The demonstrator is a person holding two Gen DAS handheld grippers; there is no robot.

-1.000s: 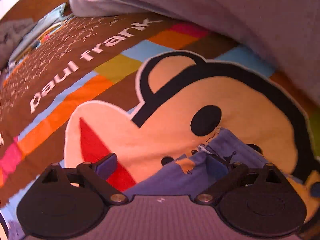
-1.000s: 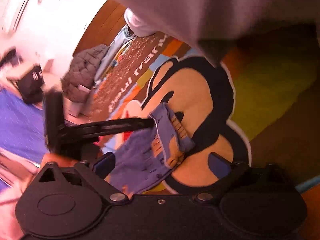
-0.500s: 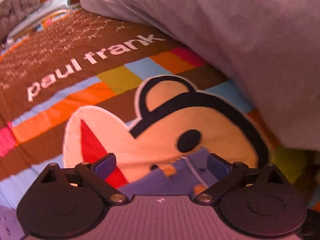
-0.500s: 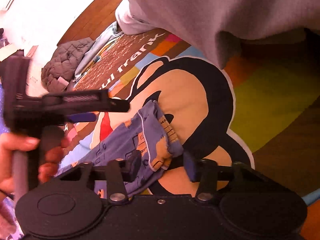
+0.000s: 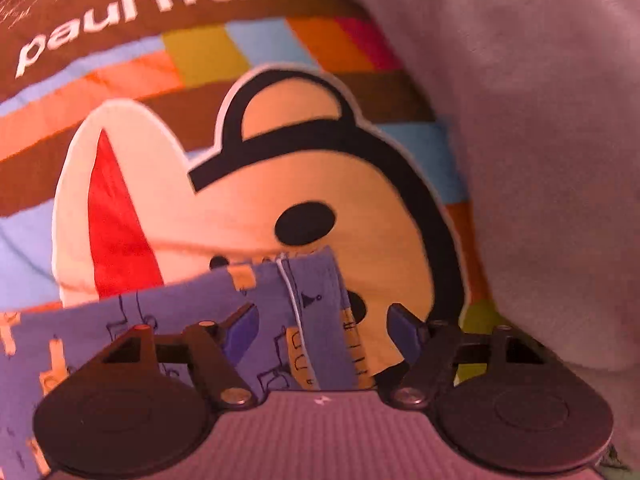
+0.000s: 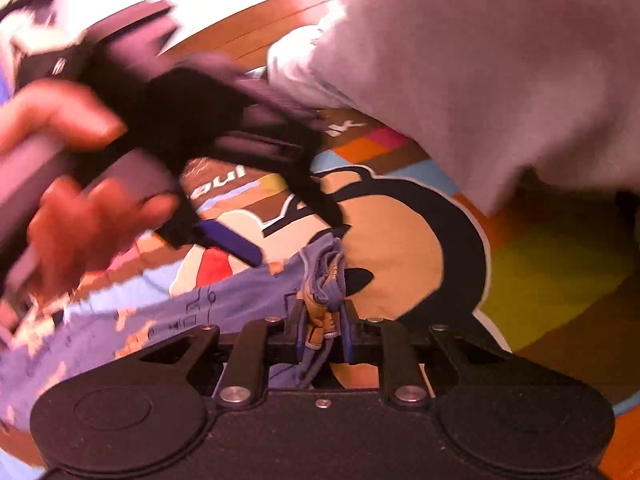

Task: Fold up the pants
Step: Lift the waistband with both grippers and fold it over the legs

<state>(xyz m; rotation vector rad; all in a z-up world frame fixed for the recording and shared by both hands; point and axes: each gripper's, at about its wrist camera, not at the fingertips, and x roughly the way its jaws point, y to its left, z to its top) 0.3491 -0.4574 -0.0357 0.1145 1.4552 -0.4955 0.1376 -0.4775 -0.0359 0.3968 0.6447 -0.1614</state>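
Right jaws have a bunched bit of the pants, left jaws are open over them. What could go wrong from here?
The right gripper pinches only a bunched hem of the blue pants; it may slip out when lifted. The left gripper is open astride the seam and could also catch the bedspread. The grey garment lies close and could get dragged.

— Inspector: What can't you confirm?
— Operator: I see the left gripper (image 6: 256, 224) and the hand (image 6: 76, 184) holding it only as motion blur. The pants (image 5: 168, 320) run off the left edge; my own housing hides their lower part.
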